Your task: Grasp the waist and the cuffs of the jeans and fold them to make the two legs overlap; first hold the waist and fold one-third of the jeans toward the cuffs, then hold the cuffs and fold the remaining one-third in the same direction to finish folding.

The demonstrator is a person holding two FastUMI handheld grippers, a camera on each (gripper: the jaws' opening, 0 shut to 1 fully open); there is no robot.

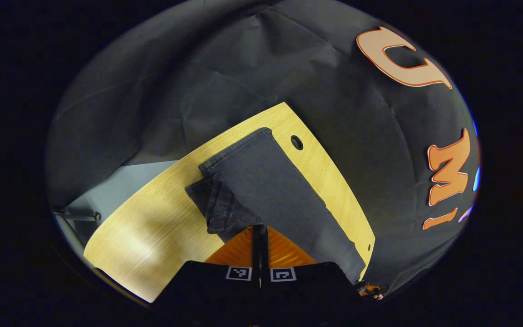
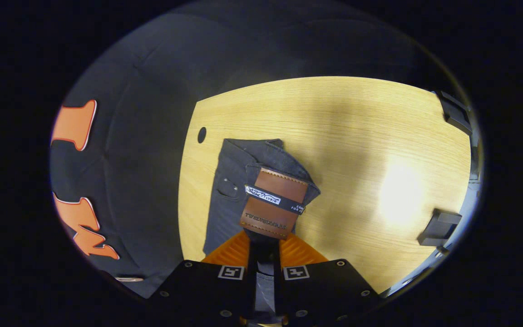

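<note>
Jeans (image 1: pixel 270 190) lie on the wooden table (image 1: pixel 152 236), stretched away from the camera in the left gripper view, the near part lifted off the board. Left gripper (image 1: pixel 259 236): fingers pressed together on a fold of dark denim, which bunches up just above the tips. Cloth hangs from the pinch and hides part of the table behind it.

Right gripper (image 2: pixel 264 243): fingers clenched on the waist of the jeans (image 2: pixel 239 181), with a strip of denim visible in the narrow gap between them. Brown leather patch (image 2: pixel 273 204) on the waistband faces the camera, crossed by a dark belt loop. The raised waist covers the middle of the garment; the rest lies flat beyond it toward the far left of the table (image 2: pixel 357 136).

Round hole in the tabletop (image 2: pixel 202 134) sits just beyond the jeans' far left corner, near the table's edge; same hole (image 1: pixel 297 142) shows in the left gripper view just beside the far hem. Dark bracket-like fixtures (image 2: pixel 438 227) stand at the table's right edge, well apart from the jeans. Black cloth wall (image 1: pixel 225 63) runs behind the table.
</note>
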